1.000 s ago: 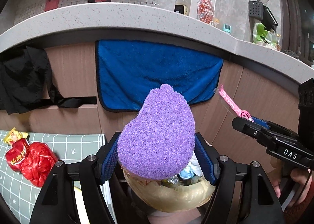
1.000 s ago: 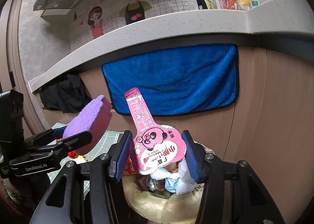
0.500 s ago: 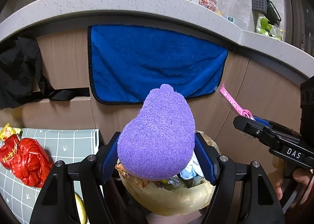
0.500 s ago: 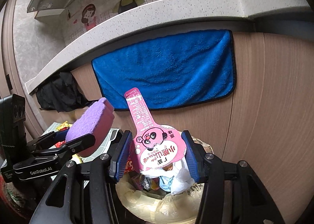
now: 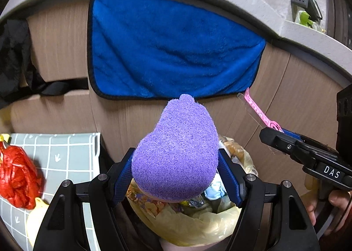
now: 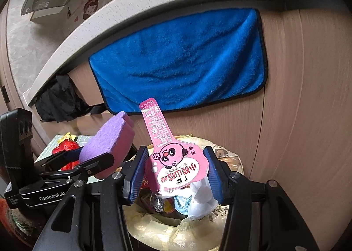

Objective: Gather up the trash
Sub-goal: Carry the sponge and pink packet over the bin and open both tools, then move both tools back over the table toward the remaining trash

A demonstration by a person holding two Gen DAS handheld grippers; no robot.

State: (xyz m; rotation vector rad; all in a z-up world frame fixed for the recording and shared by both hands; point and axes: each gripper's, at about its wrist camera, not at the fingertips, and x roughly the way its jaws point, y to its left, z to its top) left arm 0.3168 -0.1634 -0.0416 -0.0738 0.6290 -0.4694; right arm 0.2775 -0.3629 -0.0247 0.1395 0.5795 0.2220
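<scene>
A purple sponge [image 5: 176, 154] with a pink underside sits between the blue pads of my left gripper [image 5: 177, 173], which is shut on it. My right gripper [image 6: 176, 171] is shut on a pink snack wrapper [image 6: 173, 160] with a cartoon face, its long tab pointing up. Both hang just above a trash bin lined with a yellowish bag [image 6: 158, 226], filled with wrappers and tissue. In the right wrist view the sponge [image 6: 110, 139] and left gripper [image 6: 88, 163] are at the left. In the left wrist view the right gripper [image 5: 286, 141] and wrapper [image 5: 257, 110] are at the right.
A blue towel [image 5: 171, 48] hangs on the wooden cabinet front behind the bin [image 5: 198, 226], under a speckled counter ledge [image 6: 132, 9]. A black cloth [image 5: 13, 57] hangs to the left. A grey gridded mat [image 5: 66, 154] holds a crumpled red bag [image 5: 17, 174]. A hand [image 5: 334, 202] grips the right tool.
Both grippers have sunk and come closer to the bin and cabinet; the counter has slid up in view and the bin looks larger. Sponge and wrapper stay held.
</scene>
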